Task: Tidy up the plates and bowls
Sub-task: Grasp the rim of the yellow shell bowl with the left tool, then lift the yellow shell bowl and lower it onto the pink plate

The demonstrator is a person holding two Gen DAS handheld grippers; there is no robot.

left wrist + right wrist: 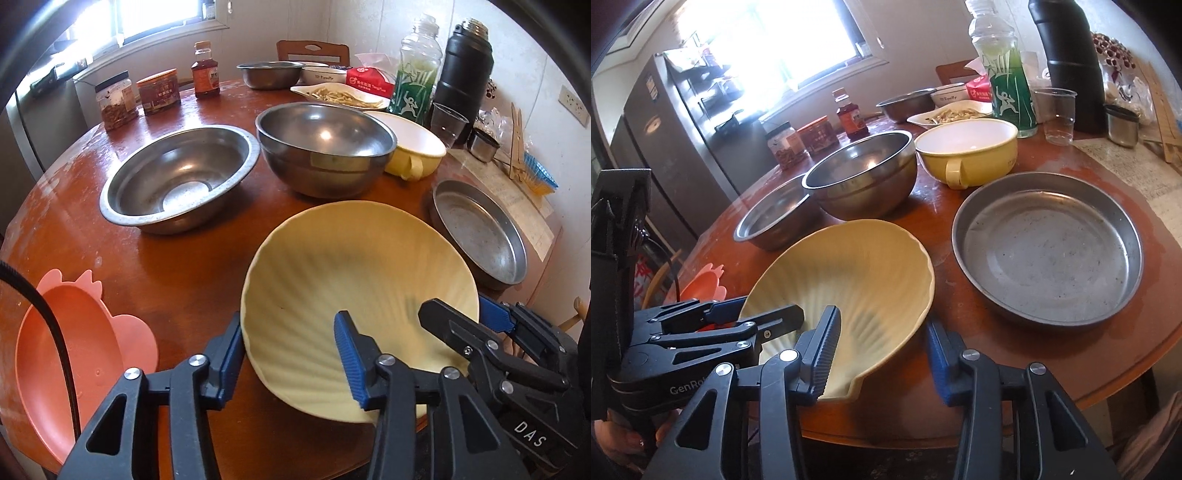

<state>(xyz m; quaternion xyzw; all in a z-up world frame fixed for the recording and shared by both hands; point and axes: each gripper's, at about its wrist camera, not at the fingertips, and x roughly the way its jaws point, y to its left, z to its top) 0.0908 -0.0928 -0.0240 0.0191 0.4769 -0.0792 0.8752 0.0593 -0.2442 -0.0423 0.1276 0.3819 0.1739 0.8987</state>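
Note:
A yellow shell-shaped plate [354, 280] [857, 280] lies at the table's near edge, tilted. My left gripper [291, 354] is open and straddles its near left rim, one finger outside, one over the inside. My right gripper [882, 350] is open and straddles its near right rim; it also shows in the left wrist view [458, 317]. My left gripper also shows in the right wrist view [753, 310]. A flat steel pan [1049, 247] sits to the right. Two steel bowls [177, 181] [325, 147] and a yellow handled bowl [971, 151] stand behind. A pink plate [66, 365] lies at the left.
At the back of the round wooden table [199, 266] stand jars [118, 99], a sauce bottle [205, 70], a green bottle [417, 74], a black flask [465, 74], a plastic cup [447, 122], a food dish [343, 96] and another steel bowl [269, 74]. A fridge [665, 147] stands left.

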